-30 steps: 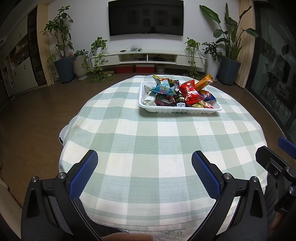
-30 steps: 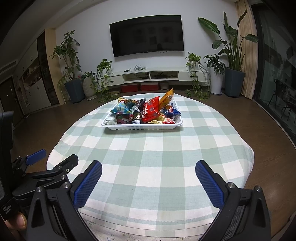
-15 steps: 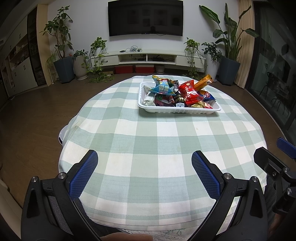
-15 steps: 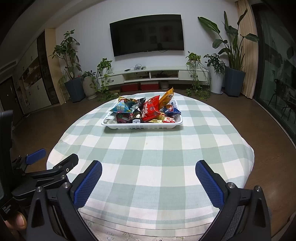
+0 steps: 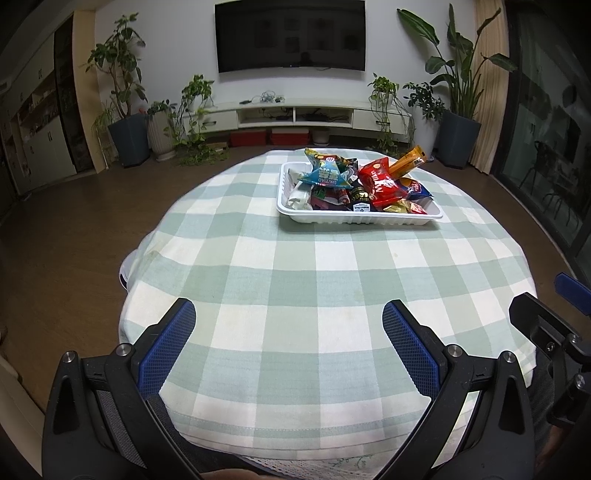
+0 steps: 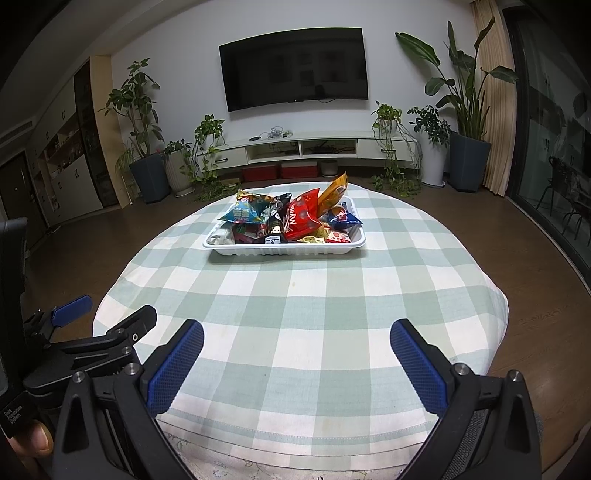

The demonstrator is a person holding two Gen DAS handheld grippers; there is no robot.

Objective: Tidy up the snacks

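Note:
A white tray (image 5: 360, 219) full of snack packets stands on the far part of a round table with a green checked cloth (image 5: 314, 280); it also shows in the right wrist view (image 6: 284, 251). On top lie a blue packet (image 5: 325, 175), a red packet (image 5: 380, 182) and an orange packet (image 5: 406, 160). My left gripper (image 5: 290, 332) is open and empty over the near table edge. My right gripper (image 6: 295, 349) is open and empty beside it, also at the near edge. Both are far from the tray.
Behind the table are a wall TV (image 5: 290, 35), a low white TV cabinet (image 5: 295, 116) and potted plants (image 5: 125, 110) on a wooden floor. Glass doors (image 5: 546, 129) are on the right. The right gripper's side shows in the left wrist view (image 5: 554, 332).
Both views have shifted only slightly; the tray sits a touch lower in the frames. Both grippers stay open and empty.

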